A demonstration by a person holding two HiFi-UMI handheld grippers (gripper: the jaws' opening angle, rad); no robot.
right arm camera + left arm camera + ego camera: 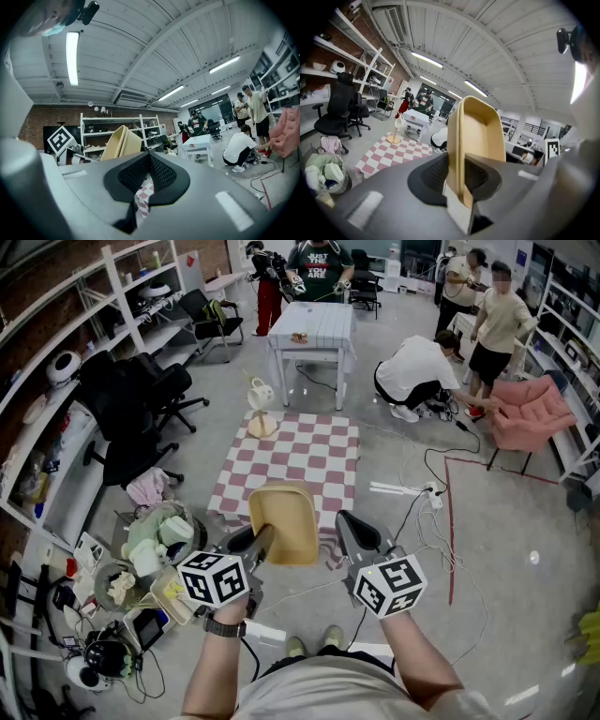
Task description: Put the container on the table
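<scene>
A tan plastic container (pixel 281 521) hangs in the air above the checkered mat, and my left gripper (pixel 261 542) is shut on its near rim. In the left gripper view the container (pixel 477 133) stands on edge, its rim pinched between the pads of the left gripper (pixel 459 180). My right gripper (pixel 349 526) is beside the container on its right, shut and empty. In the right gripper view the right gripper (pixel 150 161) has its pads together, with the container (pixel 119 143) off to the left. The white table (pixel 314 324) stands far ahead.
A pink-and-white checkered mat (pixel 291 460) lies on the floor between me and the table. Office chairs (pixel 141 399) and a clutter pile (pixel 155 540) are at the left. A crouching person (pixel 422 371), a pink armchair (pixel 530 409) and floor cables (pixel 412 491) are at the right.
</scene>
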